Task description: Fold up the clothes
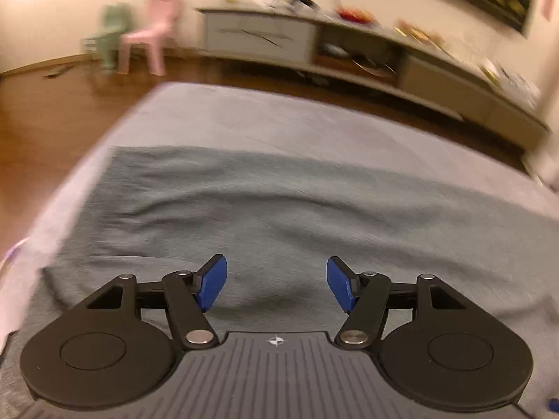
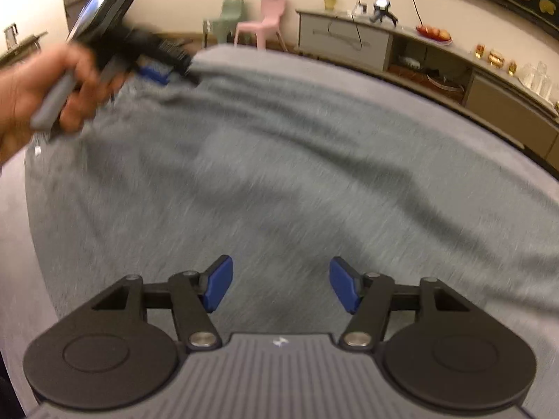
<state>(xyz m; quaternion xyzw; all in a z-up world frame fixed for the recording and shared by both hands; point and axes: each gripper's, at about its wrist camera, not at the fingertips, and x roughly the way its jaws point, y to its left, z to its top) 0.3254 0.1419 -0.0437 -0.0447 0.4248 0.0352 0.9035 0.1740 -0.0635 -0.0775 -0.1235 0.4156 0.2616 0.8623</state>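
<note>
A dark grey garment [image 1: 279, 202] lies spread and slightly wrinkled on a lighter grey covered surface [image 1: 244, 115]. My left gripper [image 1: 277, 284] hovers low over the garment's near part, open, with nothing between its blue pads. In the right wrist view the same garment [image 2: 279, 174] fills the middle. My right gripper [image 2: 281, 284] is open just above it and holds nothing. At the upper left of that view, a hand [image 2: 42, 83] holds the left gripper [image 2: 157, 71] at the garment's far left edge. Both views are blurred by motion.
A long low cabinet [image 1: 349, 49] with small items on top runs along the far wall. A pink chair [image 1: 150, 35] and a green chair [image 1: 111, 31] stand on the wooden floor [image 1: 52, 111] beyond the surface's far left edge.
</note>
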